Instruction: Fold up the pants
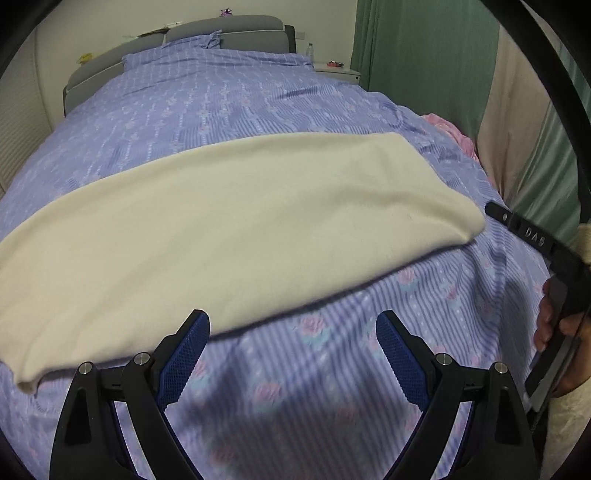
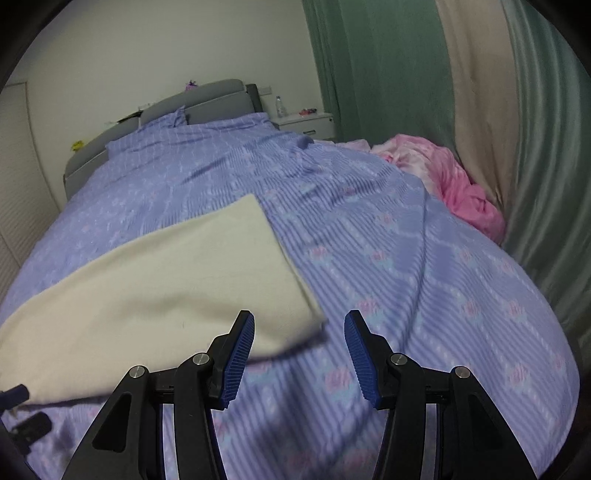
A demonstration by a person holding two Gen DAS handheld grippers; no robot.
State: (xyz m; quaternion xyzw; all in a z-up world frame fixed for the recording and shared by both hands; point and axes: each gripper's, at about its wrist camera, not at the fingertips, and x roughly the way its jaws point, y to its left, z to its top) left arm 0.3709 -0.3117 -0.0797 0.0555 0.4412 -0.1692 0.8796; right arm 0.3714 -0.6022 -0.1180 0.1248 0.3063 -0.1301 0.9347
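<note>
Cream pants [image 1: 229, 221] lie flat and folded lengthwise across the purple flowered bedspread [image 1: 332, 369]. In the right wrist view the pants [image 2: 155, 288] fill the left half, their right end near the middle. My left gripper [image 1: 293, 354] is open and empty, just in front of the pants' near edge. My right gripper [image 2: 299, 354] is open and empty, at the pants' near right corner, its left finger [image 2: 240, 350] over the cloth edge. The right gripper's body [image 1: 532, 236] shows at the right in the left wrist view.
A pink crumpled cloth [image 2: 454, 177] lies at the bed's right side by green and beige curtains [image 2: 424, 92]. A grey headboard [image 1: 221, 29] and a white nightstand [image 2: 306, 122] with a bottle stand at the far end. The bedspread [image 2: 424, 295] stretches to the right.
</note>
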